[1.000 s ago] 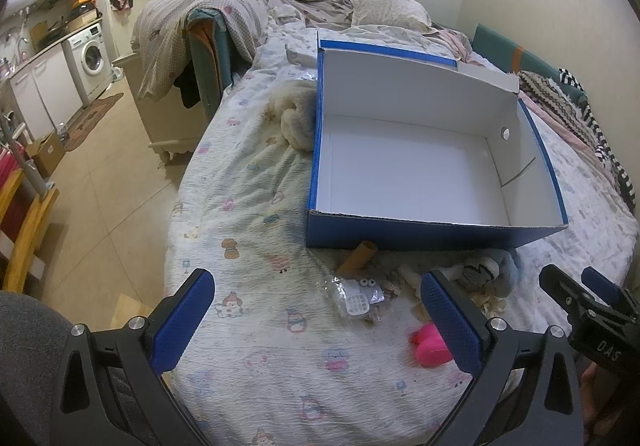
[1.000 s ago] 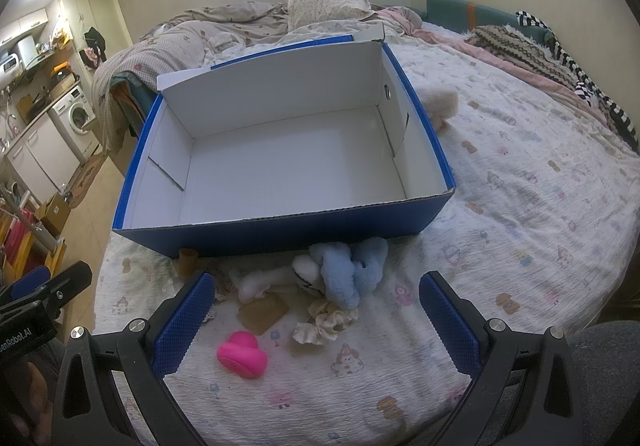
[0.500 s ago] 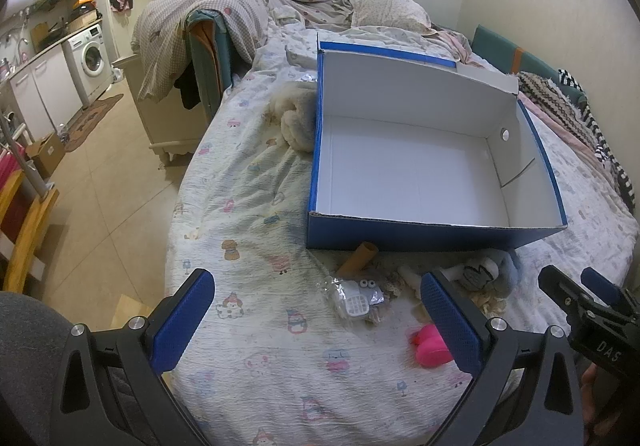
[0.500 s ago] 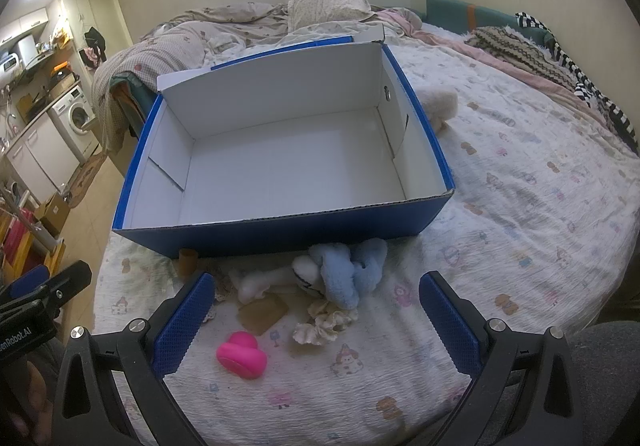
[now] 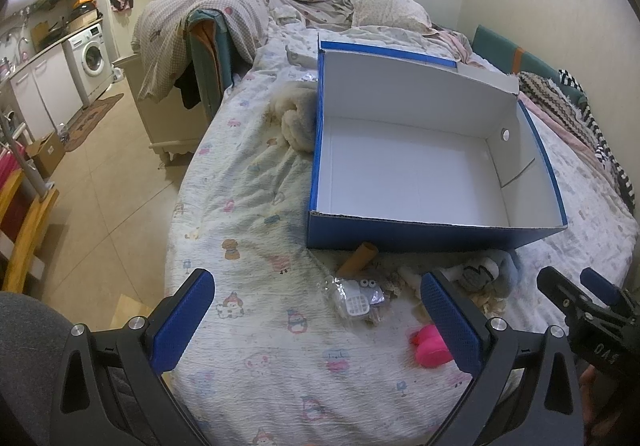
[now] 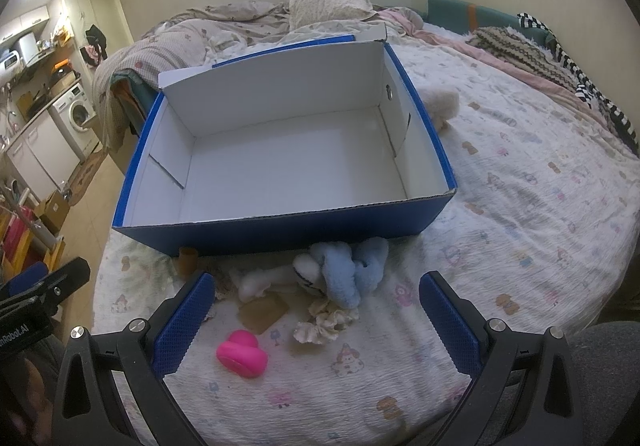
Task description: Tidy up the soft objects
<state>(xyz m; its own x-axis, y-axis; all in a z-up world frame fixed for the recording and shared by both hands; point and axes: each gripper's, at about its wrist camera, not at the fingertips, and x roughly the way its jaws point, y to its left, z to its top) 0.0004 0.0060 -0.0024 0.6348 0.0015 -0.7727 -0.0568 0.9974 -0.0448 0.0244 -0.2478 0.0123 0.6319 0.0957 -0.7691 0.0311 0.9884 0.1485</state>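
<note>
An empty blue box with a white inside (image 5: 420,230) (image 6: 280,234) stands on the bed. In front of it lie a blue and white plush (image 6: 344,274) (image 5: 486,272), a pink soft toy (image 6: 242,354) (image 5: 430,344), a cream crumpled cloth (image 6: 324,324), a brown patch (image 6: 264,312), a brown tube (image 5: 358,258) (image 6: 188,260) and a clear bag with a small toy (image 5: 358,300). My left gripper (image 5: 320,322) is open and empty, above the bed before the bag. My right gripper (image 6: 316,322) is open and empty, above the cream cloth.
A cream fluffy plush (image 5: 296,118) (image 6: 442,104) lies beside the box's far short side. Pillows and blankets (image 5: 288,2) pile at the bed's head. The bed edge drops to a tiled floor (image 5: 100,206) on the left, with a washing machine (image 5: 90,56) beyond.
</note>
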